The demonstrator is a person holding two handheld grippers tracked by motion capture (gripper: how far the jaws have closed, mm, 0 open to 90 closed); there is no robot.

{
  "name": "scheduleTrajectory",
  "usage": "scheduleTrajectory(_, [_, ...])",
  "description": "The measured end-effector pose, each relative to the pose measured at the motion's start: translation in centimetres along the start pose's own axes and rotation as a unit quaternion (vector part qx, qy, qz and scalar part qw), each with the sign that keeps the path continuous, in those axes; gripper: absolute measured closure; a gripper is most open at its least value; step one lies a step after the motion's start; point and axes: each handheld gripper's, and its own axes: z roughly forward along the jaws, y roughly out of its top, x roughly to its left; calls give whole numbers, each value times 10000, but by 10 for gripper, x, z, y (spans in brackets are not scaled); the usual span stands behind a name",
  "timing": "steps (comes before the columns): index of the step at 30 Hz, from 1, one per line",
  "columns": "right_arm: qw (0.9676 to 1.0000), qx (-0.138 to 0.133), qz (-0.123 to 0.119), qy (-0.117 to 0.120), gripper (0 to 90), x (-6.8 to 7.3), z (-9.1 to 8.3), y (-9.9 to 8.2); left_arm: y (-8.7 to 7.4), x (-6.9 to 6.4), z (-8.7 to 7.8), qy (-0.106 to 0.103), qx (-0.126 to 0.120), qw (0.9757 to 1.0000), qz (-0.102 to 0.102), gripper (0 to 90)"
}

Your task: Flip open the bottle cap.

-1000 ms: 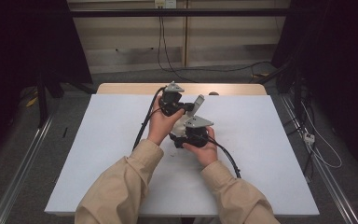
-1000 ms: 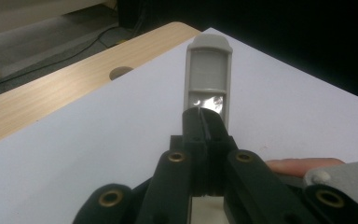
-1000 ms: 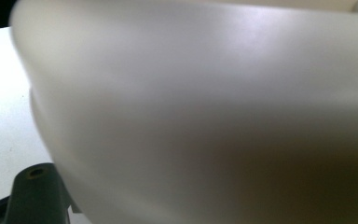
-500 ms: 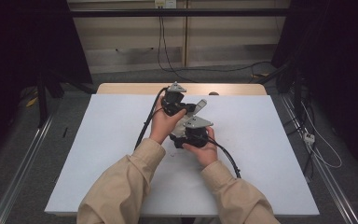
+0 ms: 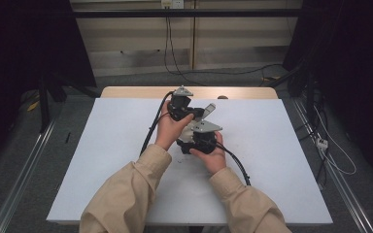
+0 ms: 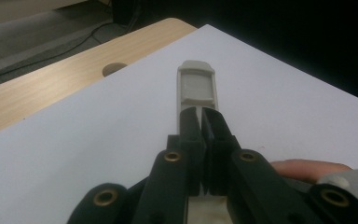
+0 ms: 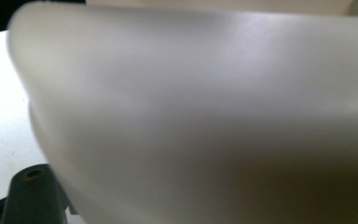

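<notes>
Clamping a flat grey-white piece (image 6: 196, 88), the left gripper (image 6: 201, 122) has its two black jaws pressed together on the piece's near end, with the rest of the piece reaching out beyond the jaw tips over the white sheet (image 6: 74, 154) that covers the table. In the high view the left gripper (image 5: 194, 112) sits near the far middle of that sheet, and the grey piece (image 5: 208, 109) slants from it toward the right gripper (image 5: 200, 132), which is held just nearer the person on the same sheet. The right gripper's jaws have just been opening; its own view looks straight onto a pale, blurred surface (image 7: 205, 116) very close to the lens, and I cannot tell whether its pads touch the piece or stand apart. A bare strip of wooden table edge (image 5: 243, 92) shows beyond the sheet's far side. Both tan sleeves (image 5: 126, 194) reach in from the sheet's near edge.
</notes>
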Motion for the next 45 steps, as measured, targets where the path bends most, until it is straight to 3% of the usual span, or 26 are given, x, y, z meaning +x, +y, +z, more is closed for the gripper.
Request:
scheduleTrajectory(7, [9996,19,282,64,77,-2,-3,2,1,-3,-5,17,1,10000,15,858])
scheduleTrajectory(9, [9996,45,265,45,79,-1,-4,3,2,-3,-7,27,1,10000,12,836])
scheduleTrajectory(17, [9993,115,361,29,59,-4,-13,6,-2,-5,-17,138,1,9999,-47,657])
scheduleTrajectory(27, [9991,108,402,10,82,-5,-21,4,-14,-4,-38,192,-47,9995,-261,335])
scheduleTrajectory(36, [9989,266,394,-57,61,-6,-31,1,-24,-9,-58,187,-54,9997,-151,197])
scheduleTrajectory(38, [9990,190,393,-30,64,-6,-35,-1,-27,-9,-61,188,-46,9997,-115,190])
scheduleTrajectory(45, [9989,254,396,-73,60,-8,-45,-6,-42,-8,-75,154,-182,9995,-183,117])
